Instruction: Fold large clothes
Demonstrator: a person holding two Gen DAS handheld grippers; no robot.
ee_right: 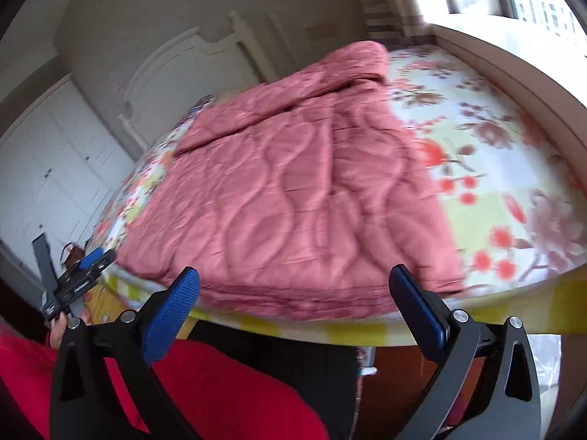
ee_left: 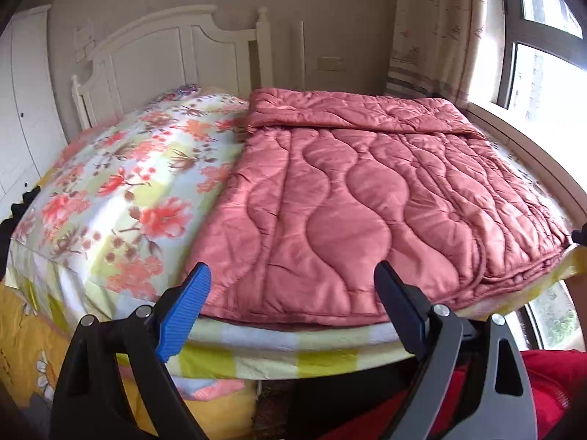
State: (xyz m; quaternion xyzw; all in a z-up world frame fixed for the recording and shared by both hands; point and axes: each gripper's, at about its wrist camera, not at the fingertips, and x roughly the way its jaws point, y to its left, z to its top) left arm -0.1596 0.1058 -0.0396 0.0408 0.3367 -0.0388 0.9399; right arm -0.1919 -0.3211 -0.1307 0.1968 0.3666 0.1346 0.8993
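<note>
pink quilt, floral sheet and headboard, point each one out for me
pink quilt (ee_left: 367, 198), left wrist view, middle of its wavy-stitched top
floral sheet (ee_left: 121, 183), left wrist view, bare flowered part beside the quilt
headboard (ee_left: 154, 51), left wrist view, white panel behind the bed

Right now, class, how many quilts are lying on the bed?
1: a pink quilt, folded, lying on the flowered sheet at the near edge of the bed. Anything beneath its layers would be hidden.
</note>
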